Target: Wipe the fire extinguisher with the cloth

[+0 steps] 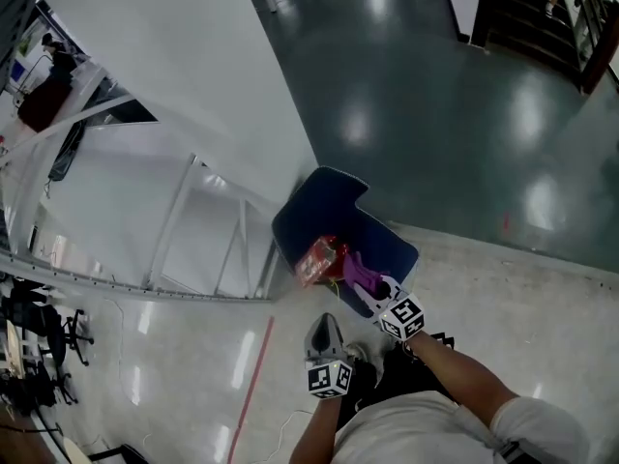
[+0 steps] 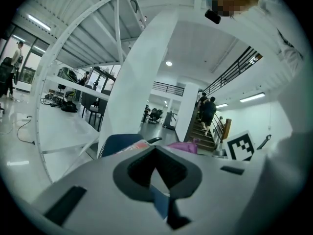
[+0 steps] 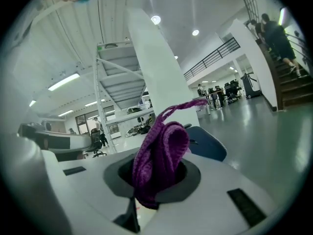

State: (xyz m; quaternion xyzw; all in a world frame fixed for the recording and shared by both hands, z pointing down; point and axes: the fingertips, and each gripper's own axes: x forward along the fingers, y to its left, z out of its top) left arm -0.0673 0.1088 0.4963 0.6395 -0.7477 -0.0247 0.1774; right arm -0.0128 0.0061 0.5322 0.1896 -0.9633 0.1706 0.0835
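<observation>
Right gripper (image 1: pixel 375 286) clamped purple knitted cloth (image 3: pixel 161 155) just beside red fire extinguisher (image 1: pixel 319 259) on blue chair (image 1: pixel 329 201). Left gripper (image 1: pixel 326 322) jaws together, empty. Wiping apparently not yet begun.

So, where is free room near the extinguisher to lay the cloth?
Free: the far half of the blue chair, beyond the extinguisher; the pale floor right of the chair. Crowded: its near edge, where the right gripper holds the cloth.

White shirt (image 1: pixel 416 435), pale grey grippers
Short sleeves; the left gripper (image 1: pixel 326 321) and right gripper (image 1: pixel 371 282) each bear a black-and-white marker cube.
</observation>
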